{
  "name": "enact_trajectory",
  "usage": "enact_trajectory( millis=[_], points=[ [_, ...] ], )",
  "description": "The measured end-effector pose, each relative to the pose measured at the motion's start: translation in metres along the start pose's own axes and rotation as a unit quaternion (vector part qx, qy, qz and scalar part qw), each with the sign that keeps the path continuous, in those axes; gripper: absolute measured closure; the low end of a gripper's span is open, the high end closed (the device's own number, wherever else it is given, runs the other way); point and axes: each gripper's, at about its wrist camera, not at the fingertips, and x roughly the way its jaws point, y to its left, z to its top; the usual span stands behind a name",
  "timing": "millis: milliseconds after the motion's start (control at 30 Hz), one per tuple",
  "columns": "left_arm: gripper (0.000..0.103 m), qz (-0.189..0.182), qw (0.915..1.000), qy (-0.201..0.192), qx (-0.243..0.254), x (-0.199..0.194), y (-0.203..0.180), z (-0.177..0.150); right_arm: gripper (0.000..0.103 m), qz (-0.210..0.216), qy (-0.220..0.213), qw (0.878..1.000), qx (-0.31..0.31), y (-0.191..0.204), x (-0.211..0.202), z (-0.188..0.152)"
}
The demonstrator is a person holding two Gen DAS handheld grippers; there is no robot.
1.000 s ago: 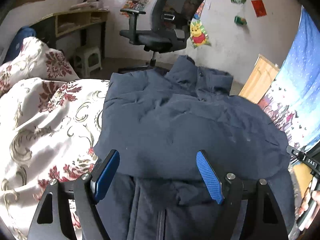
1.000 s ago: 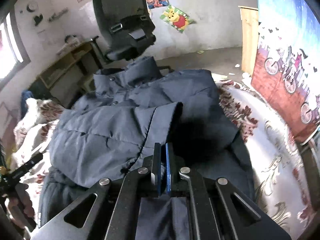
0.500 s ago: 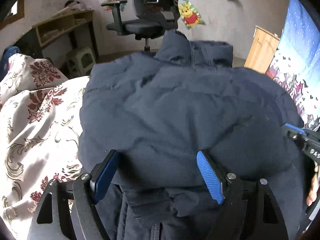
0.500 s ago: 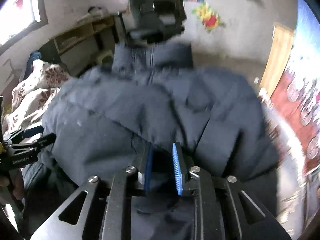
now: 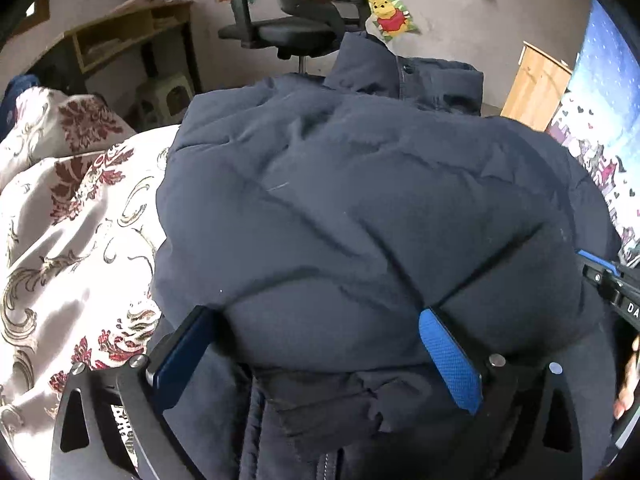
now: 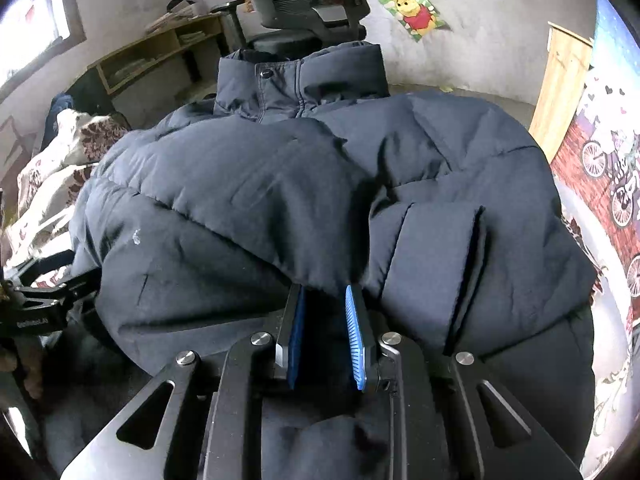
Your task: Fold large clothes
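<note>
- Left wrist view: over the last second the jacket has swelled to fill the view as both tongs closed in on its near fold. The left tongs are spread wide, their blue pads at either side of the puffy folded edge; whether they press it or only flank it cannot be told. The jacket lies on the bed, collar at the far end toward the chair, so its long axis runs away from the camera. The right tongs' tip shows at the right edge.
- Right wrist view: the right tongs, pinched together a second ago, now stand with a narrow gap. The fold's edge drapes just over the pad tips; a grip on it cannot be confirmed. A sleeve lies folded across the body on the right.
- Judgement: the step in hand looks like taking the bottom fold toward the collar. To do it well, both tongs should bite the same thickness of padding, level with each other, and travel straight along the long axis so the sleeve stays tucked.
</note>
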Motion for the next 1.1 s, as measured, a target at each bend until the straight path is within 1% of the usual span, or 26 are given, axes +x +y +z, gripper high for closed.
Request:
enact_trajectory(
  millis=[33, 67, 100, 133, 167, 200, 267, 400, 433, 467, 567, 667, 767, 800, 867, 933, 967, 1033, 1100],
  points=[
    [0.000, -0.005, 1.0000, 0.004, -0.008, -0.003, 0.002, 0.001, 0.081, 0.000, 0.002, 1.000, 0.005, -0.001, -0.001, 0.001],
    [0.000, -0.011, 0.9998, 0.005, -0.018, -0.007, 0.006, 0.001, 0.074, -0.001, 0.002, 1.000, 0.011, -0.001, -0.006, 0.002],
    [0.000, -0.018, 0.9995, 0.004, -0.028, -0.011, 0.009, 0.001, 0.069, -0.003, 0.002, 1.000, 0.014, 0.001, -0.012, 0.003],
    [0.000, -0.028, 0.9988, 0.000, -0.039, -0.017, 0.013, 0.001, 0.056, -0.008, 0.001, 1.000, 0.013, 0.003, -0.017, 0.004],
    [0.000, -0.041, 0.9978, -0.006, -0.052, -0.023, 0.018, 0.001, 0.042, -0.023, -0.005, 1.000, 0.007, 0.007, -0.025, 0.004],
    [0.000, -0.059, 0.9961, -0.014, -0.065, -0.031, 0.023, 0.003, 0.038, -0.037, -0.017, 0.999, -0.004, 0.012, -0.035, 0.006],
    [0.000, -0.083, 0.9920, -0.033, -0.090, -0.048, 0.034, 0.007, 0.036, -0.050, -0.037, 0.998, -0.025, 0.023, -0.054, 0.009],
    [0.000, -0.099, 0.9874, -0.063, -0.106, -0.080, 0.050, 0.023, 0.035, -0.072, -0.062, 0.993, -0.066, 0.045, -0.093, 0.023],
    [0.000, -0.099, 0.9868, -0.069, -0.107, -0.088, 0.054, 0.028, 0.032, -0.082, -0.075, 0.991, -0.080, 0.054, -0.107, 0.028],
    [0.000, -0.099, 0.9863, -0.075, -0.108, -0.101, 0.058, 0.035, 0.029, -0.088, -0.084, 0.989, -0.088, 0.058, -0.118, 0.032],
    [0.000, -0.097, 0.9865, -0.088, -0.098, -0.129, 0.068, 0.058, 0.023, -0.100, -0.113, 0.983, -0.108, 0.074, -0.153, 0.053],
    [0.000, -0.070, 0.9875, -0.122, -0.071, -0.169, 0.076, 0.090, 0.018, -0.102, -0.140, 0.978, -0.118, 0.086, -0.183, 0.082],
    [0.000, -0.055, 0.9871, -0.142, -0.050, -0.195, 0.077, 0.117, 0.014, -0.092, -0.164, 0.976, -0.110, 0.091, -0.207, 0.111],
    [0.000, -0.050, 0.9867, -0.149, -0.042, -0.204, 0.077, 0.130, 0.013, -0.090, -0.169, 0.976, -0.107, 0.093, -0.211, 0.116],
    [0.000, -0.045, 0.9859, -0.156, -0.040, -0.215, 0.079, 0.145, 0.011, -0.082, -0.178, 0.976, -0.097, 0.091, -0.220, 0.133],
    [0.000, -0.042, 0.9857, -0.157, -0.043, -0.219, 0.080, 0.165, 0.011, -0.070, -0.174, 0.979, -0.081, 0.086, -0.221, 0.152],
    [0.000, -0.038, 0.9860, -0.156, -0.044, -0.219, 0.080, 0.177, 0.011, -0.066, -0.171, 0.980, -0.074, 0.082, -0.221, 0.159],
    [0.000, -0.033, 0.9859, -0.158, -0.044, -0.214, 0.078, 0.190, 0.011, -0.057, -0.163, 0.983, -0.060, 0.071, -0.214, 0.174],
    [0.000, -0.031, 0.9865, -0.154, -0.045, -0.201, 0.074, 0.205, 0.010, -0.060, -0.151, 0.985, -0.051, 0.057, -0.199, 0.190]
  ],
)
